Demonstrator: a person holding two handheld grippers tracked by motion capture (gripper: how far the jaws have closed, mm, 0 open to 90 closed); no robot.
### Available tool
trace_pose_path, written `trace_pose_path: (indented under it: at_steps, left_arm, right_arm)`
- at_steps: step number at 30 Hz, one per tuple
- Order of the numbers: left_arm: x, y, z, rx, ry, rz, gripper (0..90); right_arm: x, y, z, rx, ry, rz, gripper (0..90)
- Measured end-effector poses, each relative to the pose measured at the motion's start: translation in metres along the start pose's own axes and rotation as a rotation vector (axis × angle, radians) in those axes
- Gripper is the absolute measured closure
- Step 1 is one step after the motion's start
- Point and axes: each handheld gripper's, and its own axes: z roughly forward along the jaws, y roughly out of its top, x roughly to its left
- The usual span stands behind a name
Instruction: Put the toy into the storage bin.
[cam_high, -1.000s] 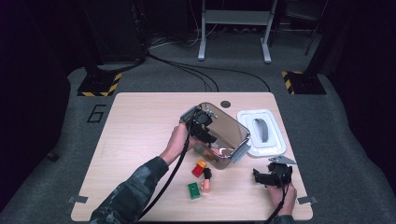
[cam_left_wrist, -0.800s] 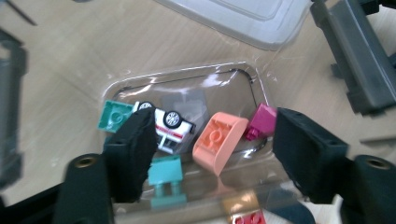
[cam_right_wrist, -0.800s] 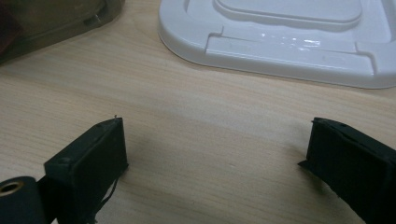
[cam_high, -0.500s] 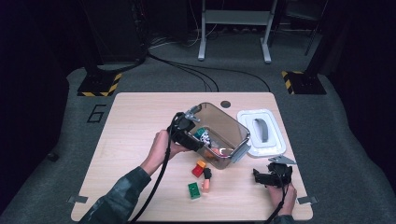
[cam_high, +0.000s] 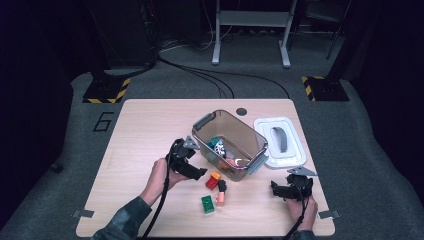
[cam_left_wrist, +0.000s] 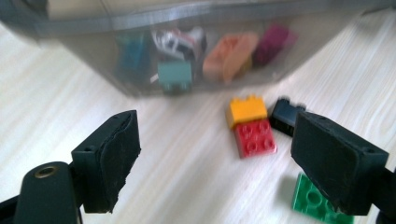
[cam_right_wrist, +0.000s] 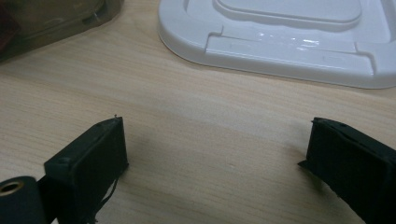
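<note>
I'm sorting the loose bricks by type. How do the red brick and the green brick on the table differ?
The red brick lies against an orange brick, near the grey bin; the green brick lies alone, farther from the bin. Red looks squarish; green is partly hidden behind a jaw. Both lie flat, studs up.

the bricks inside the bin blur behind its smoky wall; the green brick is half hidden by the left claw; the white lid runs off frame.

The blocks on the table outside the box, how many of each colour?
Orange block: 1
Red block: 1
Black block: 1
Green block: 1
Peach block: 1
Total: 5
</note>
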Motion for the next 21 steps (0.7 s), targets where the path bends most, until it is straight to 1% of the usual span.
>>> trace_pose_path:
  at_steps: [1,2,4,5,7,11,13,14,15,16,17,18,19,20,21]
  left_arm:
    - [-0.002,-0.005,0.003,0.005,-0.004,-0.004,15.5]
    - [-0.005,-0.009,0.006,0.014,0.002,-0.005,15.5]
    - [-0.010,-0.016,0.011,0.026,-0.005,-0.009,15.4]
    - [-0.013,-0.020,0.014,0.024,0.000,-0.016,15.4]
    - [-0.018,-0.026,0.017,0.019,-0.007,-0.025,15.2]
    - [-0.032,-0.037,0.024,0.037,-0.023,-0.023,15.1]
    - [-0.040,-0.042,0.029,0.052,-0.023,-0.001,14.9]
    - [-0.044,-0.045,0.032,0.054,-0.028,0.001,14.9]
    - [-0.044,-0.045,0.032,0.054,-0.028,0.001,14.9]
    - [-0.048,-0.047,0.034,0.062,-0.021,0.006,14.9]
    - [-0.053,-0.051,0.038,0.071,-0.022,0.009,14.8]
    - [-0.055,-0.052,0.040,0.079,-0.025,0.015,14.8]
    - [-0.057,-0.054,0.041,0.082,-0.018,0.020,14.8]
    - [-0.058,-0.054,0.041,0.094,-0.011,0.034,14.9]
    - [-0.058,-0.055,0.041,0.094,-0.013,0.035,15.0]
  right_arm:
    - [0.000,0.000,0.000,0.000,0.000,0.000,4.2]
    - [0.000,0.000,0.000,0.000,0.000,-0.001,4.2]
    - [0.000,0.000,0.000,0.000,0.000,-0.001,4.2]
    - [0.000,0.000,0.000,0.001,-0.001,-0.001,4.2]
    - [0.000,0.000,0.000,0.000,-0.001,-0.001,4.2]
    - [0.000,0.000,0.000,0.000,0.000,-0.001,4.2]
    - [0.000,0.000,0.000,0.001,-0.001,-0.001,4.2]
    - [0.000,0.000,0.000,0.001,0.000,-0.001,4.2]
    - [0.000,0.000,0.000,0.001,0.000,-0.001,4.2]
    - [0.000,0.000,0.000,0.001,0.000,-0.001,4.2]
    - [0.000,0.000,0.000,0.001,0.000,-0.001,4.2]
    - [0.000,0.000,0.000,0.000,0.000,-0.001,4.2]
    - [0.000,0.000,0.000,0.000,0.000,-0.001,4.2]
    - [0.000,0.000,0.000,0.000,0.000,-0.001,4.2]
    - [0.000,0.000,0.000,0.000,-0.001,0.000,4.3]
